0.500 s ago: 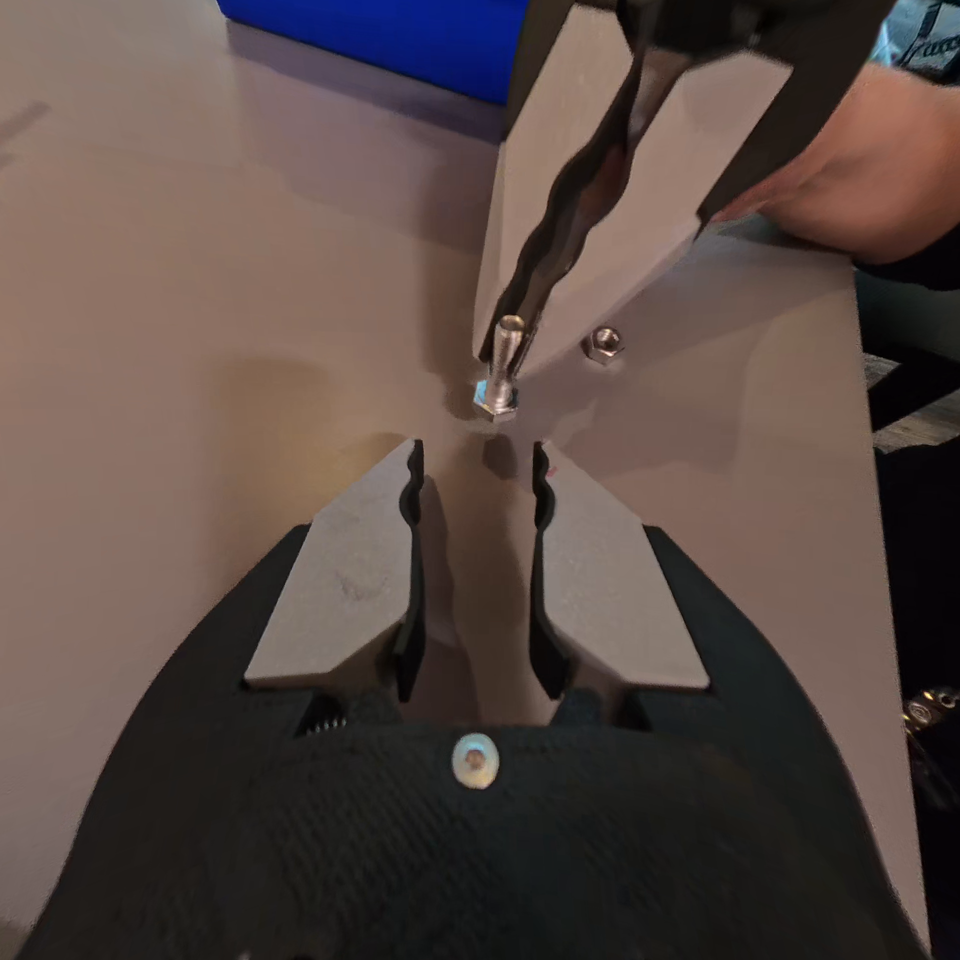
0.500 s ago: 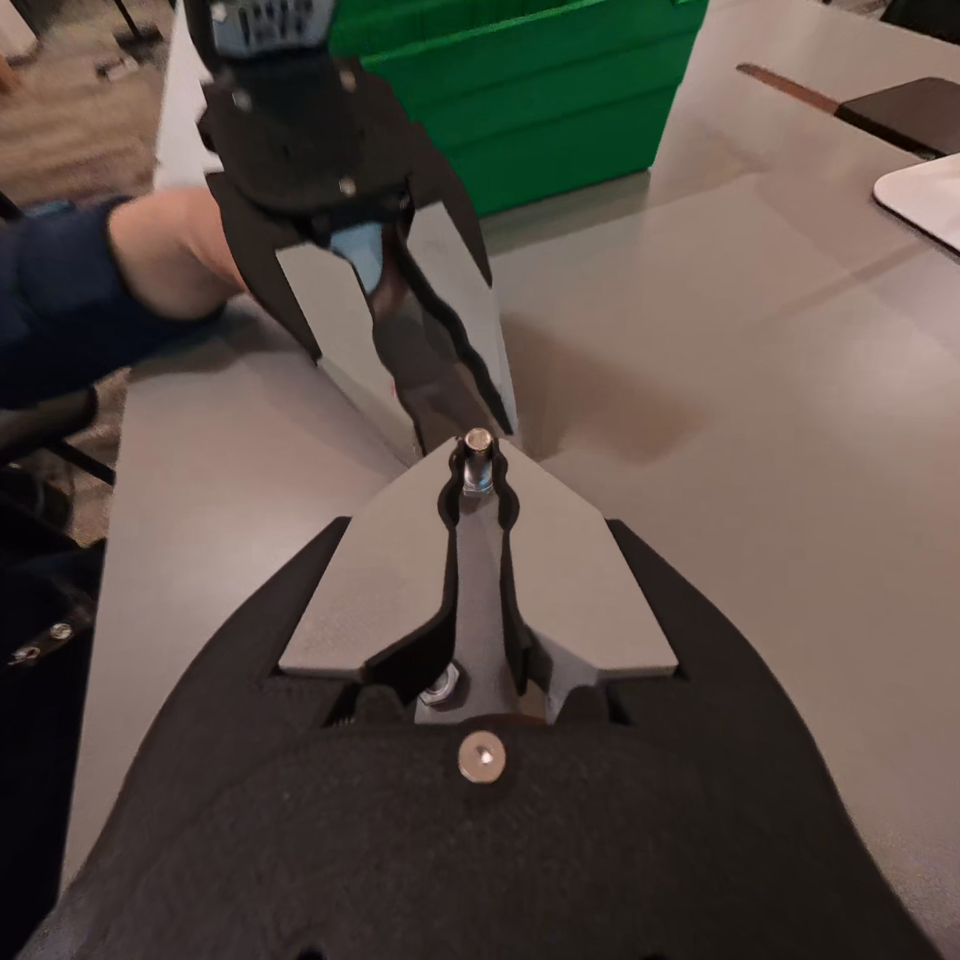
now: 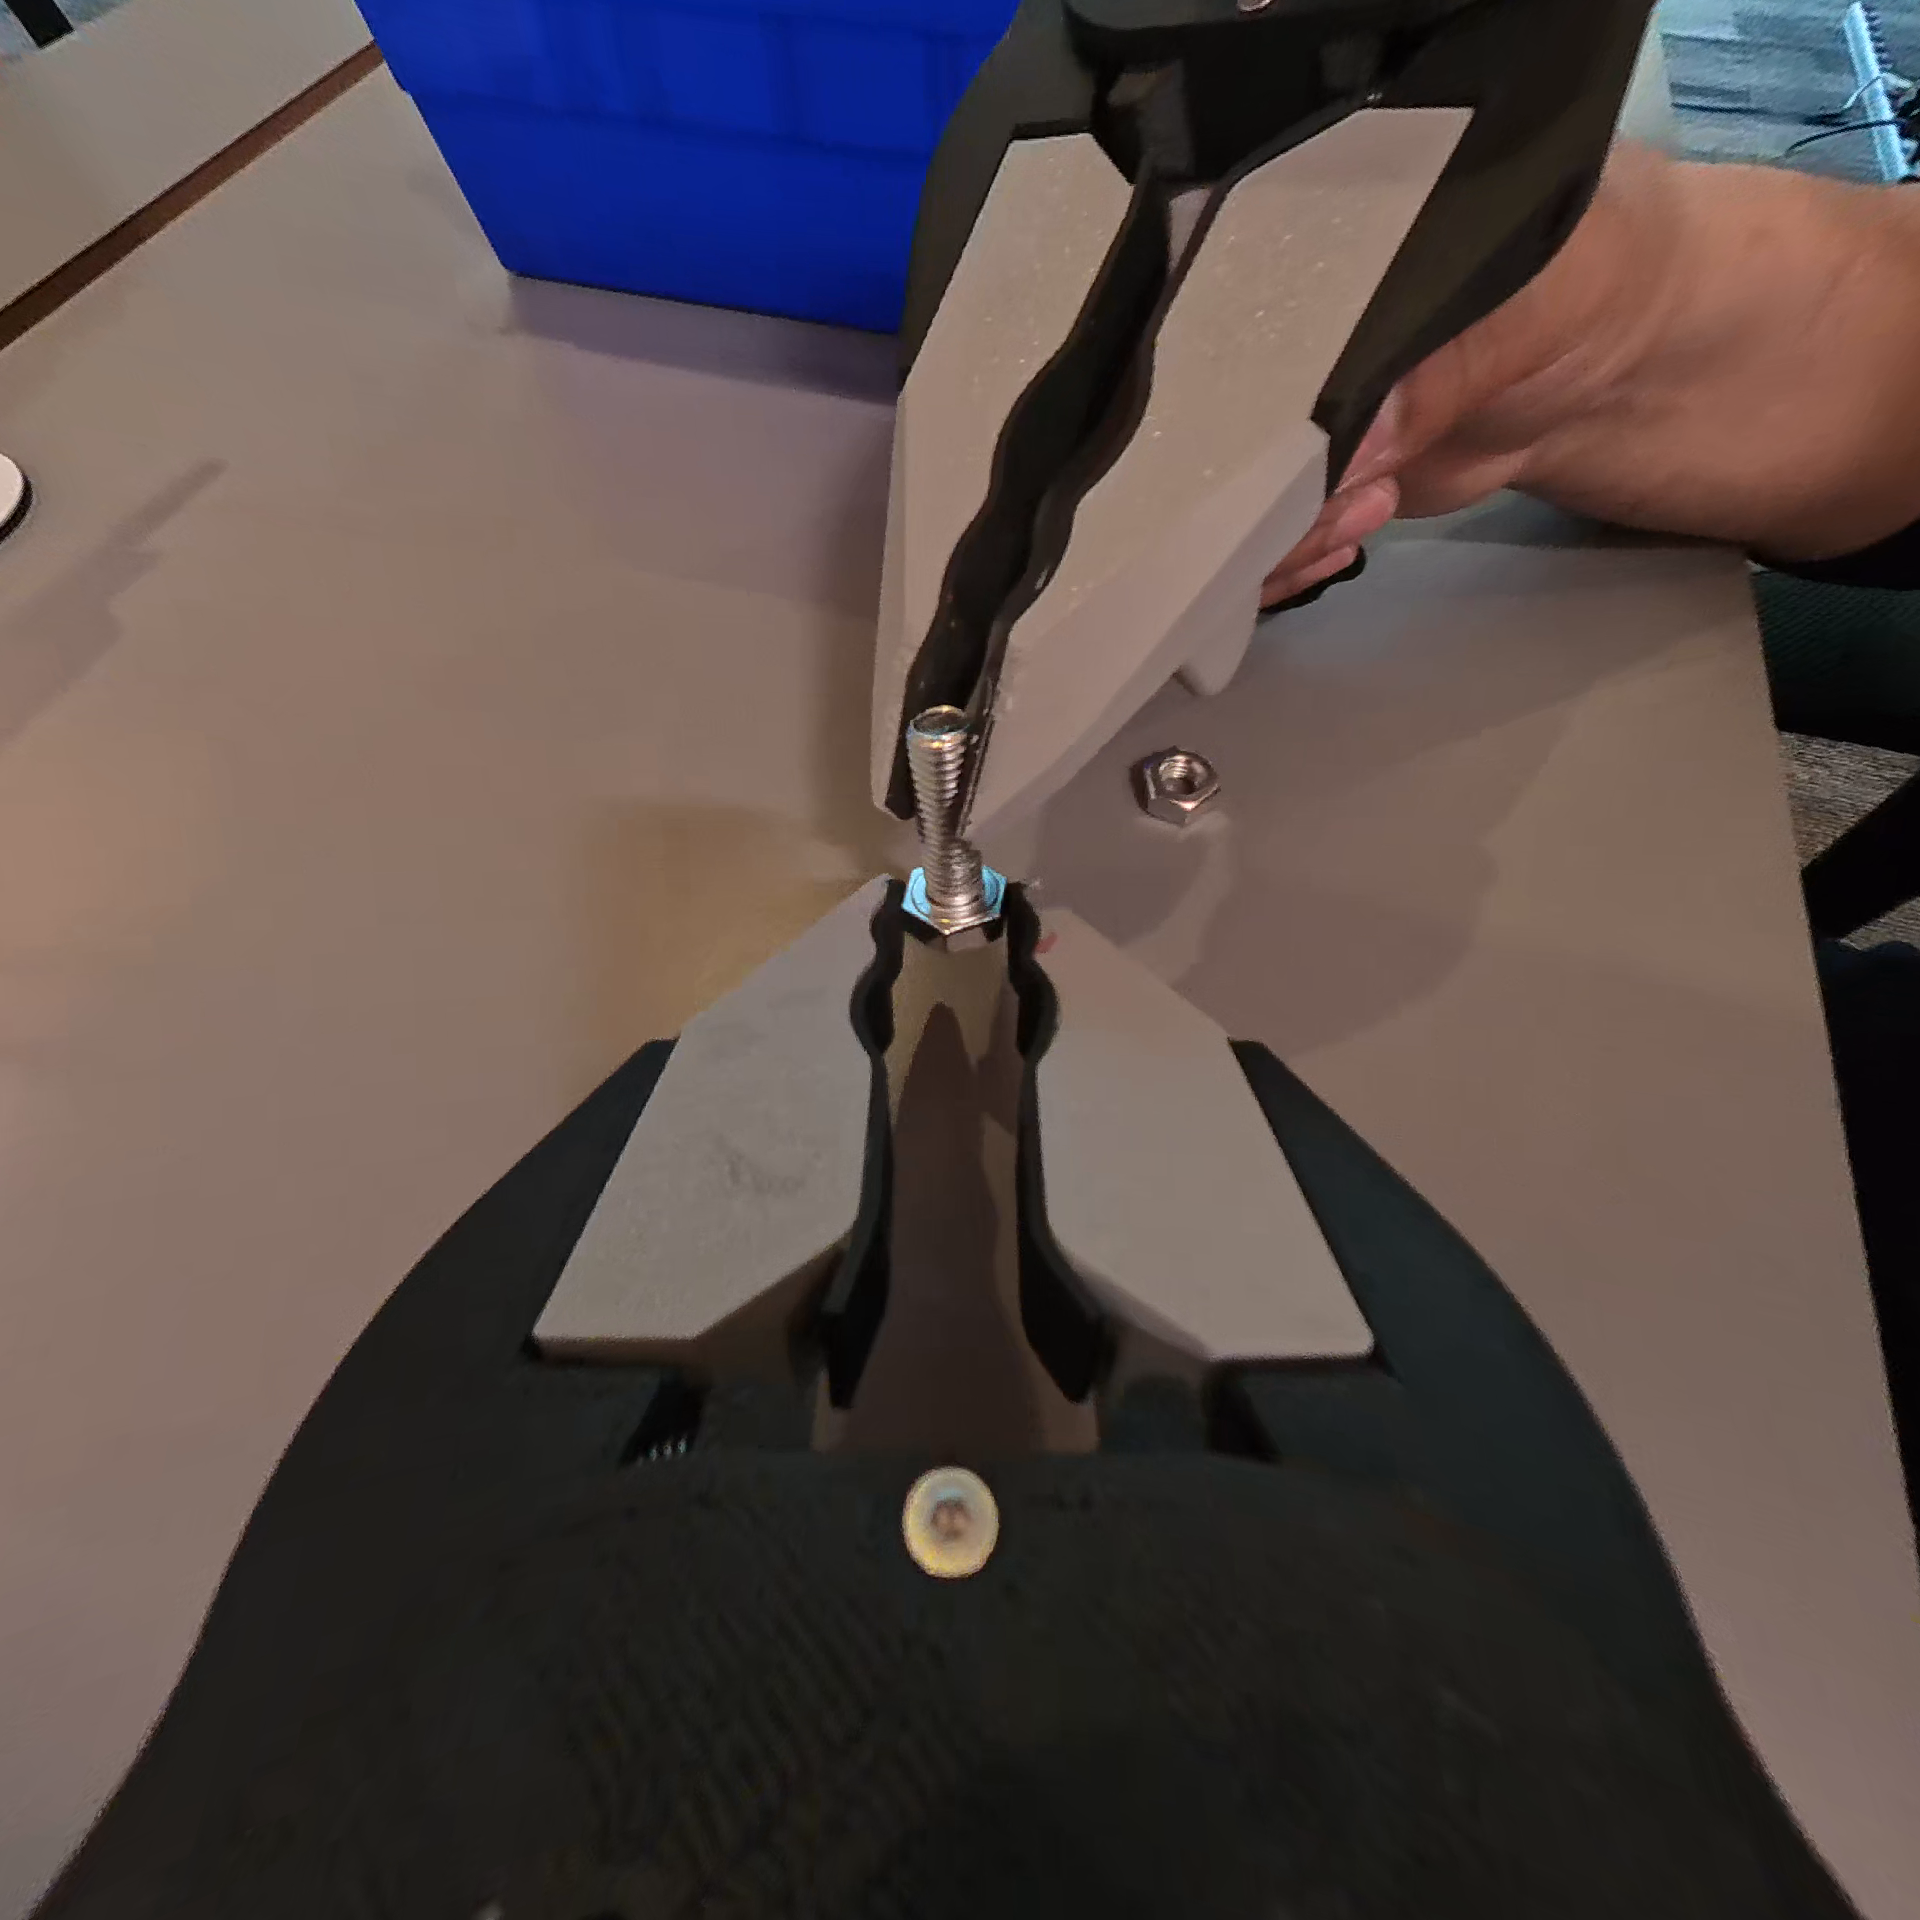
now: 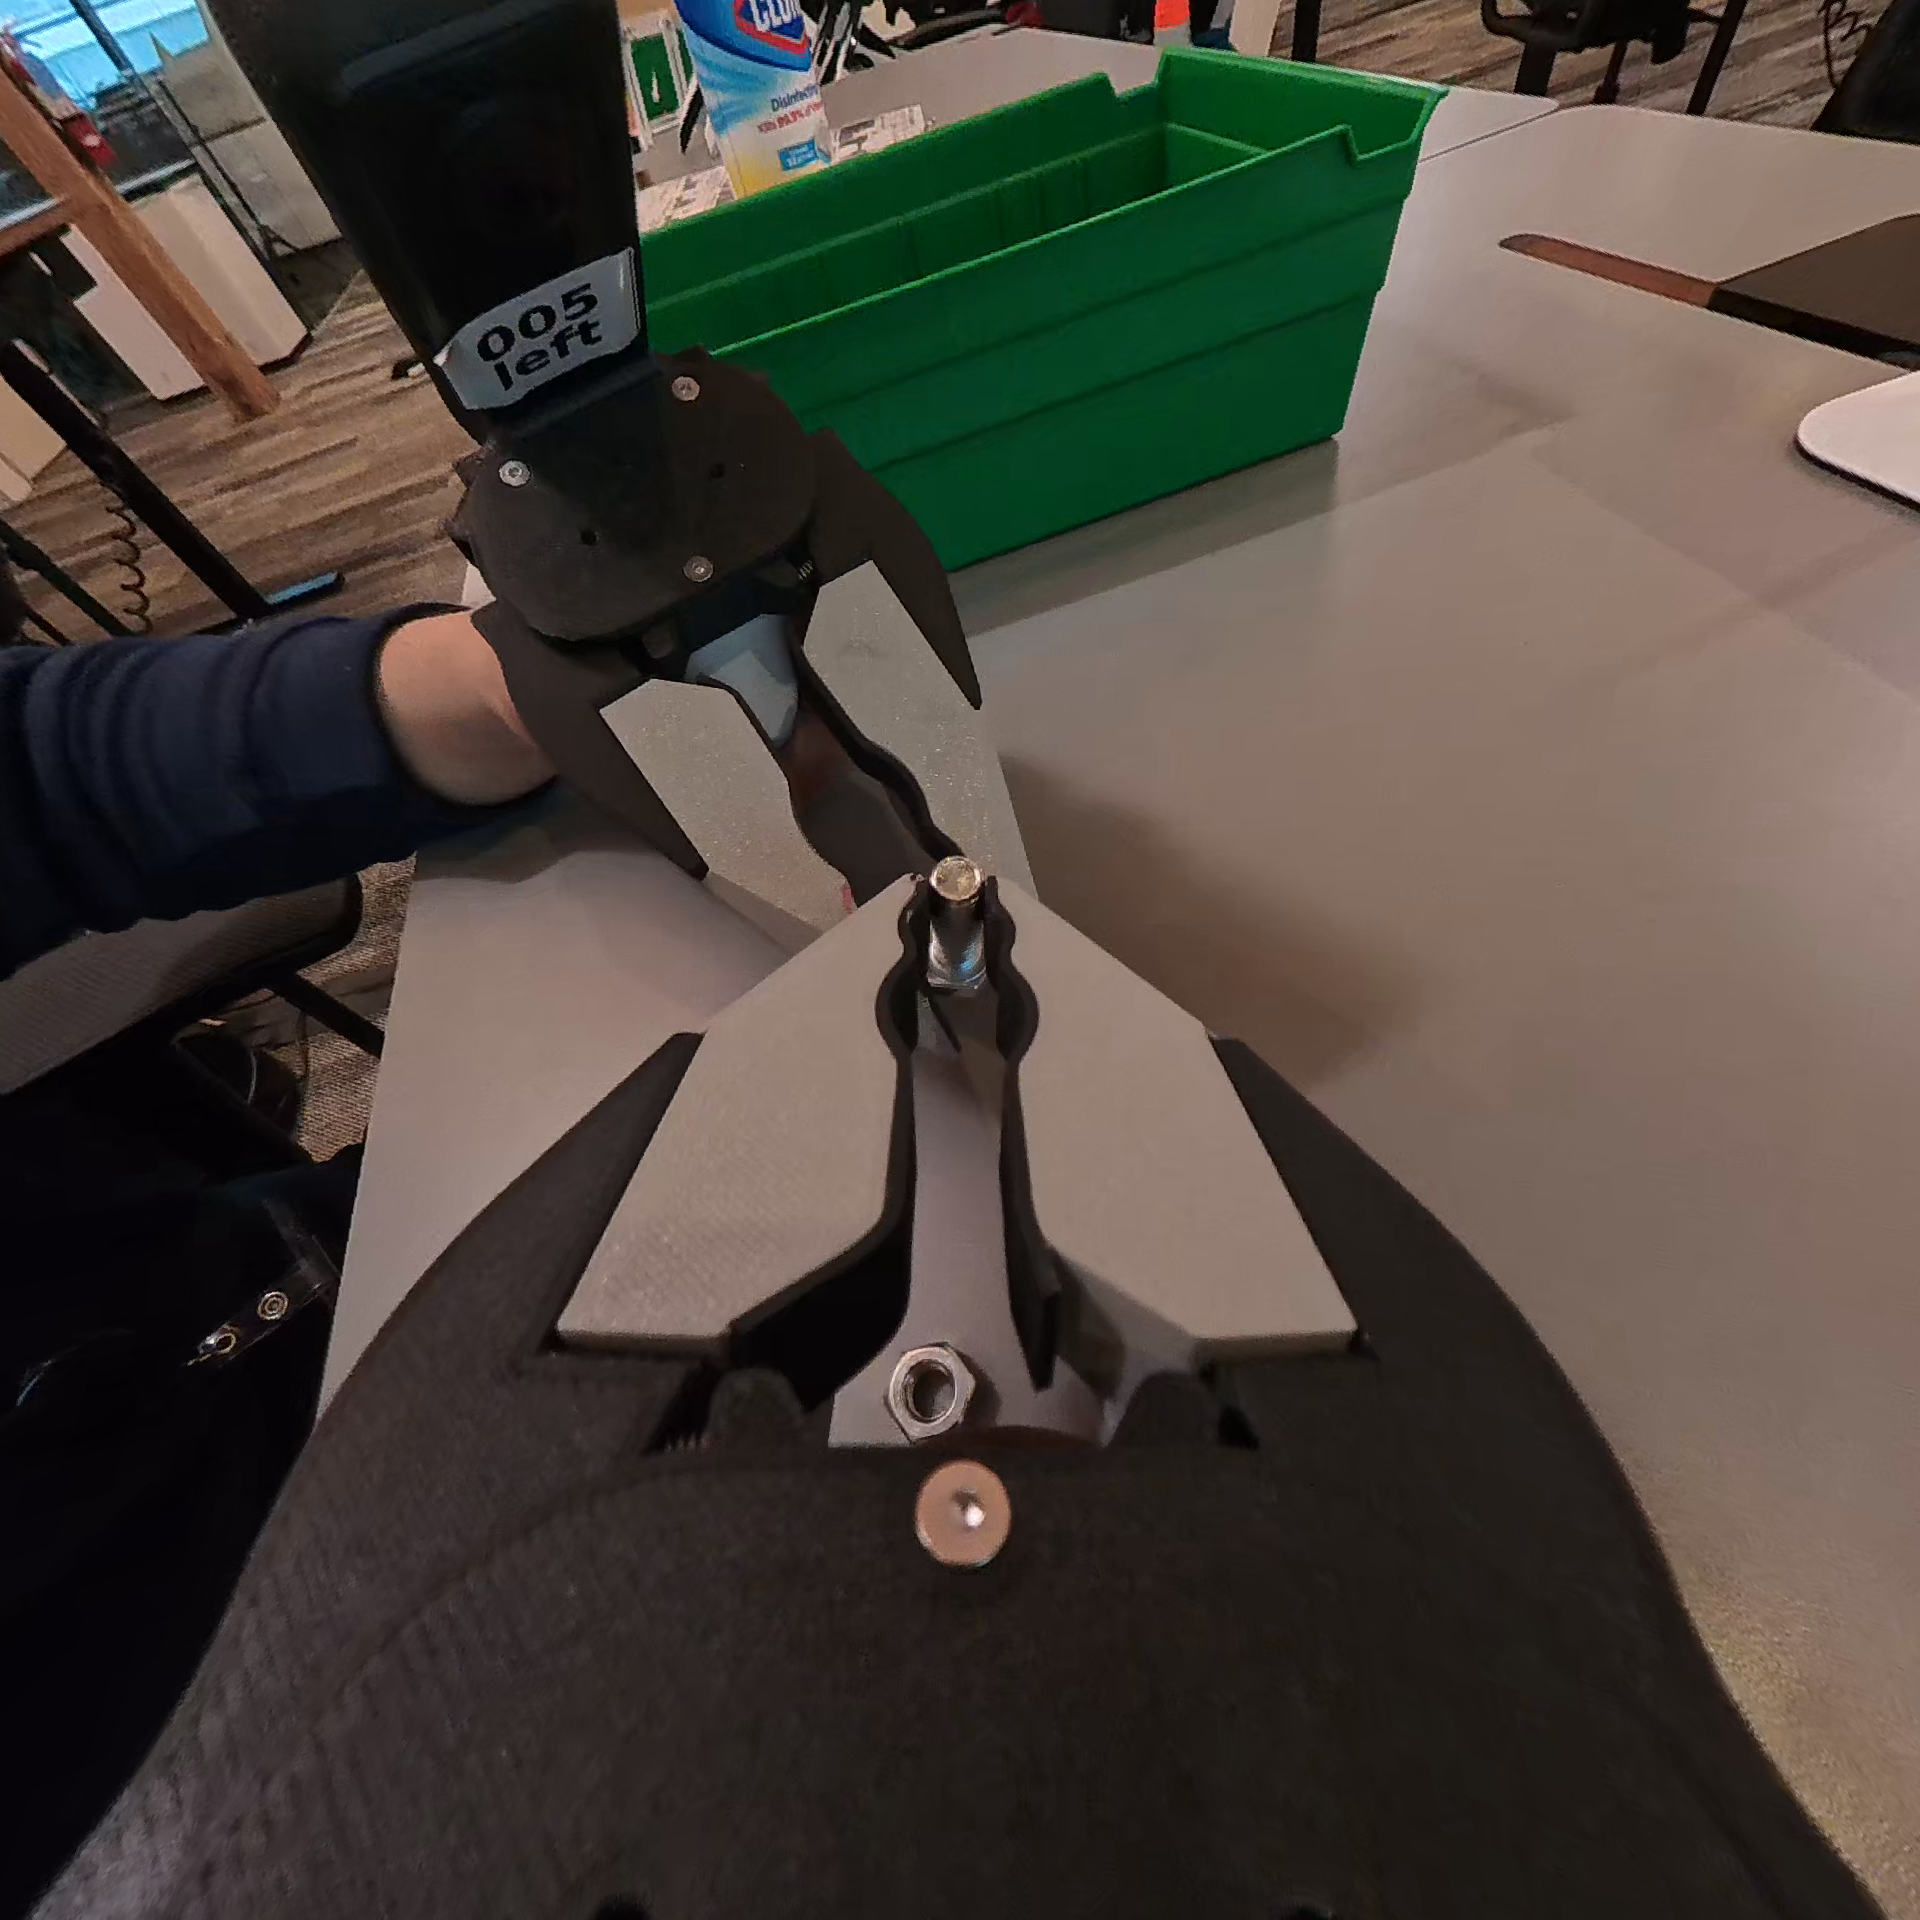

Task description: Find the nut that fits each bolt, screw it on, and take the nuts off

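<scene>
A silver threaded bolt stands upright on the grey table, with a hex nut low on its shaft. My left gripper is shut on that nut, one fingertip on each side. My right gripper comes down from above and is shut on the bolt's upper shaft. In the right wrist view the bolt sits between my right gripper's tips, and my left gripper reaches in from behind. A loose nut lies on the table to the right, also in the right wrist view.
A blue bin stands at the back in the left wrist view. A green bin stands behind the grippers in the right wrist view. A white object and a dark pad lie at far right. The table edge runs close on the left. My two grippers' fingertips are within a few centimetres of each other.
My left gripper was open and short of the bolt. It has moved forward and closed on the nut. My right gripper still holds the bolt's shaft.
</scene>
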`<state>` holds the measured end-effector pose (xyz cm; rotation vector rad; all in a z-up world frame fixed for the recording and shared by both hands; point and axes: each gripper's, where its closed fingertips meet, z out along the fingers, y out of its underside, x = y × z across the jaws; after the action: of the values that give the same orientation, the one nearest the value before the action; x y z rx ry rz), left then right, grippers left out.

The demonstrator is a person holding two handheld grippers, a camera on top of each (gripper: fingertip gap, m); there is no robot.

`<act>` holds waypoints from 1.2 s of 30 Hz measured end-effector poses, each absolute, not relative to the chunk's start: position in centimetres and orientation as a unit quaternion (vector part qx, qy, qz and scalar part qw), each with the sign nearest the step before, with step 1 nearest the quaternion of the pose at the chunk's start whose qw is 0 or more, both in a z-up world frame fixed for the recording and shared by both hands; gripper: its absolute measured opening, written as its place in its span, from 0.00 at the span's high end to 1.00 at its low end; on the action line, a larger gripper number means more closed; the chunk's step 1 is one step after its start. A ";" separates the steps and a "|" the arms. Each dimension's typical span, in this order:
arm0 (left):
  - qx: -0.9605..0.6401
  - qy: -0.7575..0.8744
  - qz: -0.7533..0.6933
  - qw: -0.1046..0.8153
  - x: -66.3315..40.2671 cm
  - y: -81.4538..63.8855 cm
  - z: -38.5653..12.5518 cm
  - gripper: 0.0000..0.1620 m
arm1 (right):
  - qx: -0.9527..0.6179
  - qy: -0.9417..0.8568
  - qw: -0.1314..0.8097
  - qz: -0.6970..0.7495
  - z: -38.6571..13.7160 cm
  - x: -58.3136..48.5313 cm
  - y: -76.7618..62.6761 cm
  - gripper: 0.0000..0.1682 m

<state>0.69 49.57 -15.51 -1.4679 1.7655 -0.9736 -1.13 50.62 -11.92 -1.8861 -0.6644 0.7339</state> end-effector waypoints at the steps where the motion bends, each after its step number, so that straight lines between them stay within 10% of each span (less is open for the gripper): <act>1: -0.557 0.670 -0.372 0.318 0.7 49.5 -15.5 0.89 | -0.774 -0.272 0.485 0.304 -11.9 -1.1 50.6 0.96; 36: -0.557 0.619 -0.462 0.305 1.0 48.8 -13.4 0.90 | -0.754 -0.260 0.508 0.327 -10.5 -0.9 50.3 0.96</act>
<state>1.01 48.84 -13.36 -1.4740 1.6384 -1.2243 -0.94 50.34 -10.46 -1.8164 -0.6255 0.7870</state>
